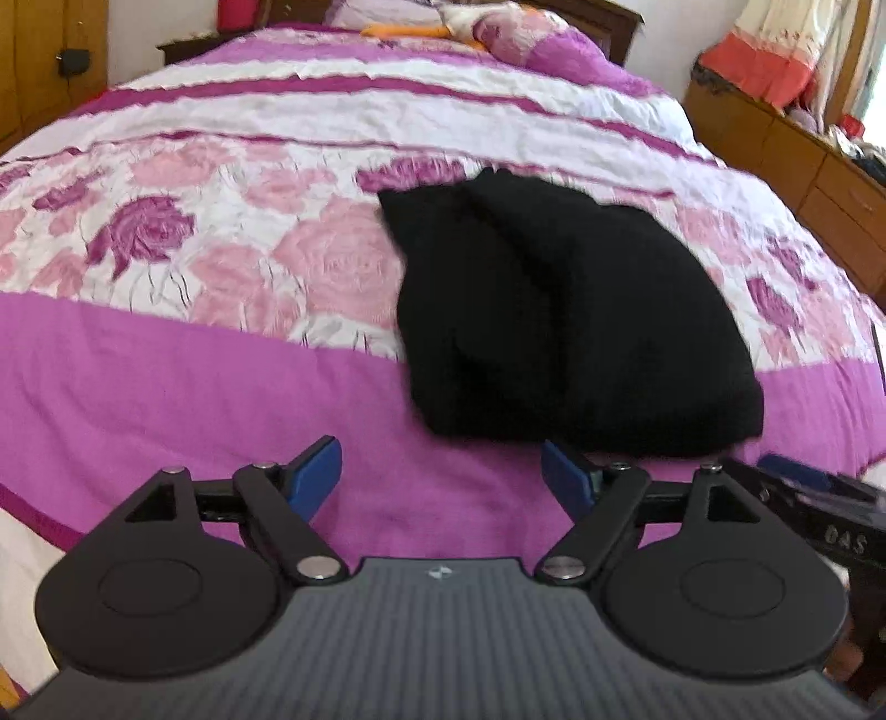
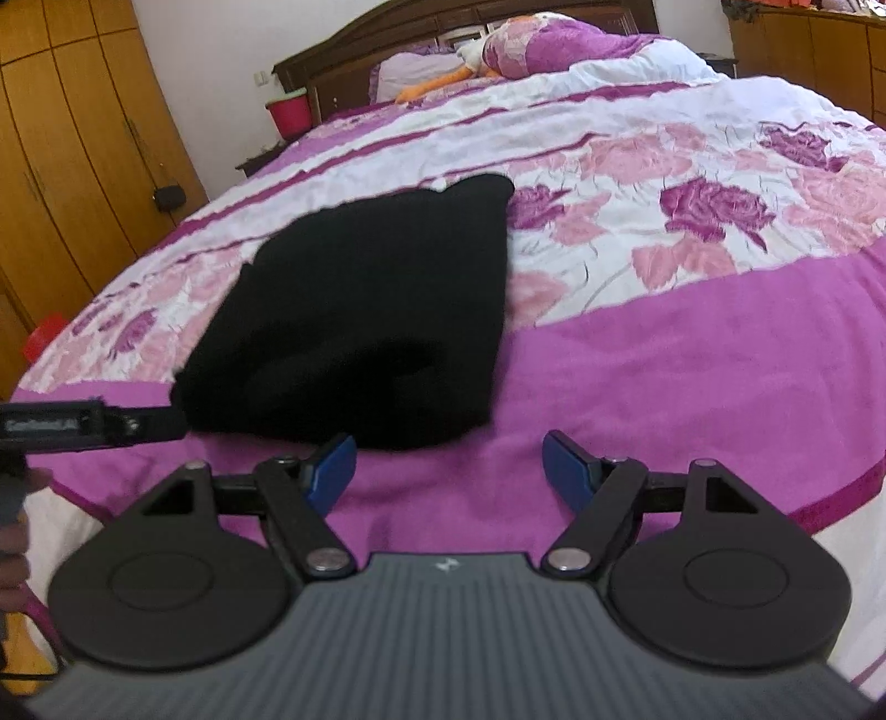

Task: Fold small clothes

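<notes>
A small black garment (image 1: 565,315) lies folded on the pink and white flowered bedspread (image 1: 221,266), near the bed's front edge. It also shows in the right wrist view (image 2: 365,310). My left gripper (image 1: 440,471) is open and empty, just in front of the garment's near edge and to its left. My right gripper (image 2: 448,468) is open and empty, in front of the garment's near right corner. The right gripper's body (image 1: 814,498) shows at the right edge of the left wrist view. The left gripper's body (image 2: 83,423) shows at the left edge of the right wrist view.
Pillows (image 2: 554,44) and a dark wooden headboard (image 2: 387,50) are at the far end of the bed. A wooden wardrobe (image 2: 66,166) stands to the left. A wooden dresser (image 1: 803,183) with clothes on it stands to the right. A red bucket (image 2: 288,113) sits beside the headboard.
</notes>
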Motion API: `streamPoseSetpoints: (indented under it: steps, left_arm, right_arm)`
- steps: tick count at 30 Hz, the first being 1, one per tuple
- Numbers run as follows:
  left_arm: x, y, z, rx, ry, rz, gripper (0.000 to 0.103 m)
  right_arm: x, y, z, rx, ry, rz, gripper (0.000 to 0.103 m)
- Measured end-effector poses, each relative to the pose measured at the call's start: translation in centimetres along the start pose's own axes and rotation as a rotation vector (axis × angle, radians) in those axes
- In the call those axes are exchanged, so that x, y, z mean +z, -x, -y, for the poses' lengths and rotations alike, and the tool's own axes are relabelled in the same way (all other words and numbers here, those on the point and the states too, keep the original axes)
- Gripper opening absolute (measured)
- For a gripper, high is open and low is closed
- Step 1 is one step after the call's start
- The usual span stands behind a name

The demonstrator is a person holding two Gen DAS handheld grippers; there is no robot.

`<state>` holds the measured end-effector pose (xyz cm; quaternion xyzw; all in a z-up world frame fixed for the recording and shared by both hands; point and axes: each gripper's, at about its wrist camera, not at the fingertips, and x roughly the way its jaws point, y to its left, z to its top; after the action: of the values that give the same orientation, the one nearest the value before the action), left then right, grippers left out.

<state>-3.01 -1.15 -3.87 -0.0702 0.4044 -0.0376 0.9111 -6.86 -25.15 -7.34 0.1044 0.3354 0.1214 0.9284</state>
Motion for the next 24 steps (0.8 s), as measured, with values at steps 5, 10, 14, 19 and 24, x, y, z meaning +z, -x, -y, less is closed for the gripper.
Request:
streamPoseSetpoints:
  steps: [5,10,14,19,24]
  left_arm:
    - [-0.2,0.1,0.4,-0.006,-0.046,0.022,0.083]
    - [1.3,2.0,0.7,-0.046,-0.108,0.147,0.083]
    - [2.8,1.3,1.2,-0.126,-0.156,0.192,0.075]
    - [3.8,-0.6,1.4,-0.208,-0.205,0.164,0.031]
    - [4.1,-2.2,1.4,-0.323,-0.291,0.097,0.029]
  right_arm:
    - [-0.2,0.2,-0.6,-0.021,0.014,0.016,0.076]
    - [1.5,2.0,-0.7,-0.031,0.019,0.096,0.076]
    - [3.3,1.9,-0.5,-0.030,0.003,0.139,0.076]
    - [4.4,0.4,-1.6,-0.017,0.021,0.123,0.076]
    - [4.7,-1.0,-3.2,-0.002,0.085,0.094,0.076]
